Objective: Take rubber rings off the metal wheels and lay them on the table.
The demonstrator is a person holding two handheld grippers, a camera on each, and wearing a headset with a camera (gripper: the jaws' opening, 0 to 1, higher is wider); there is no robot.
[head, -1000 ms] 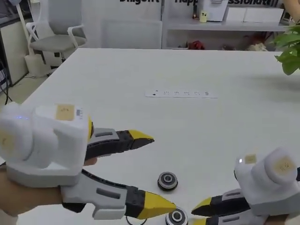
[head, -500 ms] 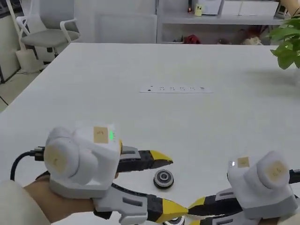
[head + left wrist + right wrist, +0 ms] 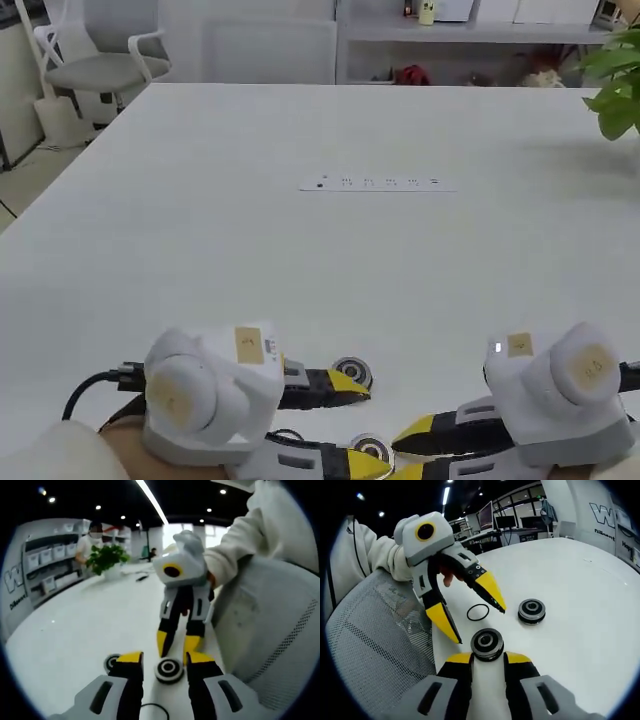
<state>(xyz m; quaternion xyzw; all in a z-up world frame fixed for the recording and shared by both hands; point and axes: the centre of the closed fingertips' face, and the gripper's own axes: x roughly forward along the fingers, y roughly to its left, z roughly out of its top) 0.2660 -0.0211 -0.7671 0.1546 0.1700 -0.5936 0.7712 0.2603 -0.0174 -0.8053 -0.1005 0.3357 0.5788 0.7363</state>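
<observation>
- The wall lettering point(image 3: 605, 512) in the right gripper view was a large "W" with a smaller line beneath. I could not read that line.
- The left gripper view caught a "W" on its wall too, with a smaller line I could not make out.
- Each gripper housing carried a tan square sticker point(image 3: 249, 345). The marks on them were too small to read.
- A socket strip point(image 3: 380, 183) sat flush in the white table point(image 3: 250, 200). The tiny marks beside it were illegible.
- The near wheel point(image 3: 487, 644) lay flat by the table's near edge with its axle hole facing straight up. It was round, so it had no long axis, and it had a dark outer band around a metal hub.
- The far wheel point(image 3: 531, 611) also lay flat with its hole up. It sat near the first wheel and was not touching it.
- One loose rubber ring point(image 3: 478, 612) lay flat on the table beside the near wheel, apart from both wheels.
- The left gripper point(image 3: 479, 625) had its jaws spread wide and gripped nothing. In its own view the near wheel sat between its yellow tips, unclamped.
- The right gripper point(image 3: 177, 649) had its jaws apart and gripped nothing. Its tips flanked the near wheel from the opposite side.
- The two grippers faced each other across the near wheel.
</observation>
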